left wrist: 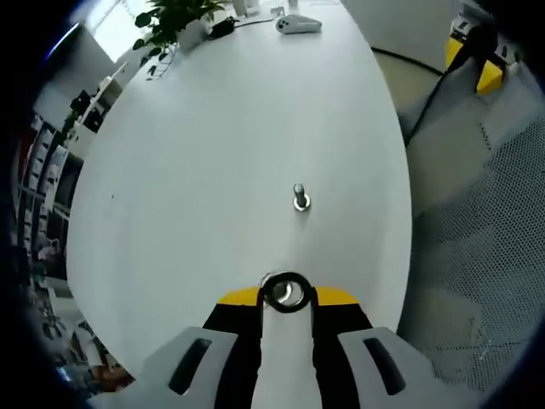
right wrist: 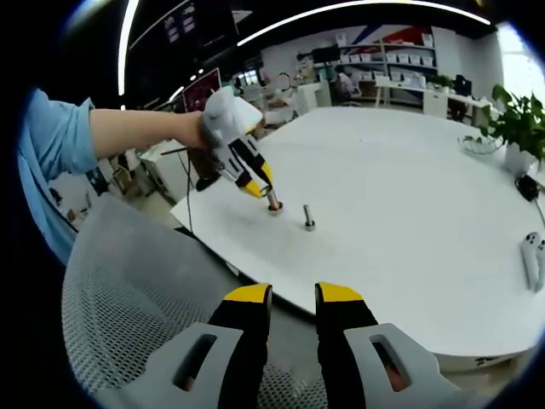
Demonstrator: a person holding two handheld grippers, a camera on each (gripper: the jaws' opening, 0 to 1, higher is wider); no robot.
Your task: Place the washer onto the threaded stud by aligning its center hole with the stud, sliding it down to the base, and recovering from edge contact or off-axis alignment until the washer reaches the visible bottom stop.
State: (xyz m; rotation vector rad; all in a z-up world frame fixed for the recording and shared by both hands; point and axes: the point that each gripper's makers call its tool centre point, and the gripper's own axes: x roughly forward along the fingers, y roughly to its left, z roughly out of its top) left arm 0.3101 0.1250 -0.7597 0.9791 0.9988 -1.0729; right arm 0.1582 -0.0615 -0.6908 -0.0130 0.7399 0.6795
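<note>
A short threaded stud (left wrist: 301, 198) stands upright on the white table (left wrist: 213, 170), ahead of my left gripper (left wrist: 286, 294). The left gripper's yellow-tipped jaws are shut on a metal washer (left wrist: 285, 291), held flat with its hole facing up, short of the stud. From the right gripper view, a person's hand holds the left gripper (right wrist: 271, 200) low over the table, and the washer (right wrist: 274, 205) sits just left of the stud (right wrist: 308, 219), apart from it. My right gripper (right wrist: 294, 298) hangs off the table's near edge, open with nothing between its jaws.
A potted plant (left wrist: 174, 21) and a white controller (left wrist: 298, 25) sit at the table's far end. A grey mesh chair (right wrist: 136, 290) stands beside the table edge under my right gripper. Cables and a yellow object (left wrist: 477, 60) lie on the floor. Shelves line the room.
</note>
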